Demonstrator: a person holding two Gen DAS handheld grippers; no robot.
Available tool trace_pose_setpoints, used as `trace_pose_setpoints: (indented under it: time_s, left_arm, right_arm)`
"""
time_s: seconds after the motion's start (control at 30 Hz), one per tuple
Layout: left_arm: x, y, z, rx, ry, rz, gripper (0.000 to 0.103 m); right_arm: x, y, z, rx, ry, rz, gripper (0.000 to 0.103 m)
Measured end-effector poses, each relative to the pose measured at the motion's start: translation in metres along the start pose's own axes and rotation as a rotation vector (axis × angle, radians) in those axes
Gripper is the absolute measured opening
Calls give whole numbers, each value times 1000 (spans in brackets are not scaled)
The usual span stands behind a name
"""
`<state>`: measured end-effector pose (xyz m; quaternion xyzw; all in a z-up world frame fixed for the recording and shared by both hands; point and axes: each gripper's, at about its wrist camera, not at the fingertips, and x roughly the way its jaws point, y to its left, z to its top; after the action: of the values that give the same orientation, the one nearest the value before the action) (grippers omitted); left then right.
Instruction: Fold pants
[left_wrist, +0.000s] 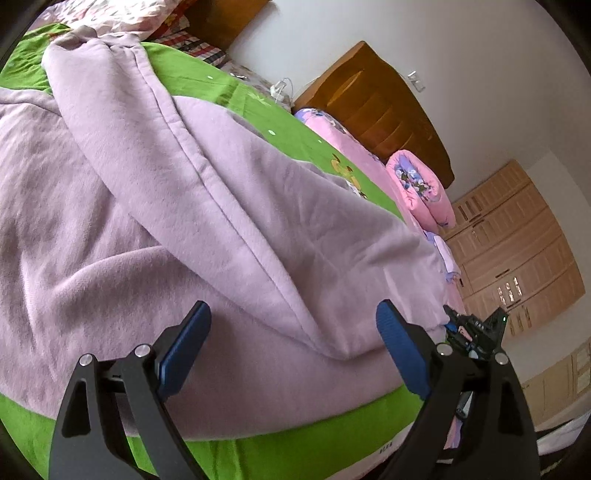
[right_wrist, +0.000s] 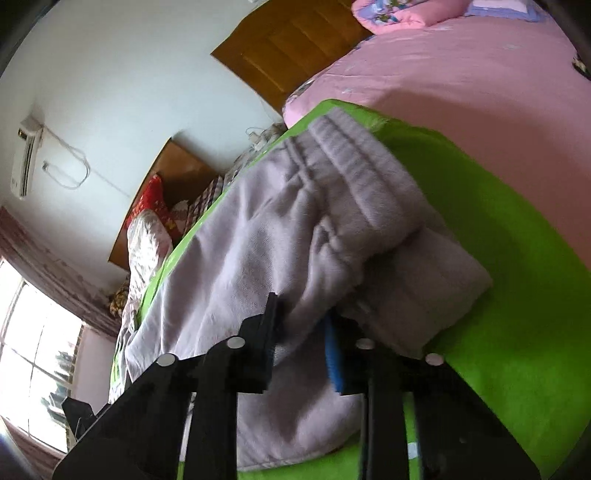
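Across the centre of both frames, the pale lilac fleece pants (left_wrist: 207, 206) lie on the green bed cover (left_wrist: 295, 446), legs overlapped, further folds remaining. Left tool (left_wrist: 291, 350) gapes wide, empty; right tool (right_wrist: 303, 350) pinches the waistband.

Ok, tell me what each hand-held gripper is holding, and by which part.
Left hand-held gripper: open, holding nothing. Right hand-held gripper: closed on the lilac pants, pinching a fold of fabric at the near edge, beside the waistband.

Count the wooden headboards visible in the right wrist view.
2. One headboard stands at the top centre, behind the pink bed. The other headboard is left of centre, behind the red pillow. More may be hidden.
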<state>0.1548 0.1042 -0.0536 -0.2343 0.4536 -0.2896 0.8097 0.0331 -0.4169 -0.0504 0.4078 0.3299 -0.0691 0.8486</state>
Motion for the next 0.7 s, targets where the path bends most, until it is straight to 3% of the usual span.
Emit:
trace_pose_setpoints:
  time_s: [0.2, 0.33, 0.43, 0.53, 0.57, 0.6, 0.67, 0.7]
  left_arm:
    - [4, -2, 8, -54, -8, 51, 89]
    - [18, -16, 23, -33, 24, 208, 82]
    - [33, -33, 33, 36, 100, 357, 76]
    - [43, -46, 37, 145, 144, 501, 55]
    - [43, -49, 37, 176, 147, 531, 38]
    - [40, -47, 37, 185, 143, 505, 19]
    - [30, -41, 41, 158, 112, 432, 11]
    - [17, -34, 47, 122, 73, 338, 10]
  right_arm:
    - [-2, -9, 4, 5, 1, 11, 24]
    - [-4, -11, 4, 13, 6, 25, 24]
    - [-5, -12, 4, 6, 8, 22, 25]
    - [-7, -8, 3, -20, 8, 3, 25]
    - [-7, -6, 2, -37, 5, -10, 24]
    - [-8, -1, 2, -70, -5, -31, 20]
    - [-11, 7, 3, -119, -20, -53, 15]
    - [-14, 11, 5, -124, -26, -46, 14]
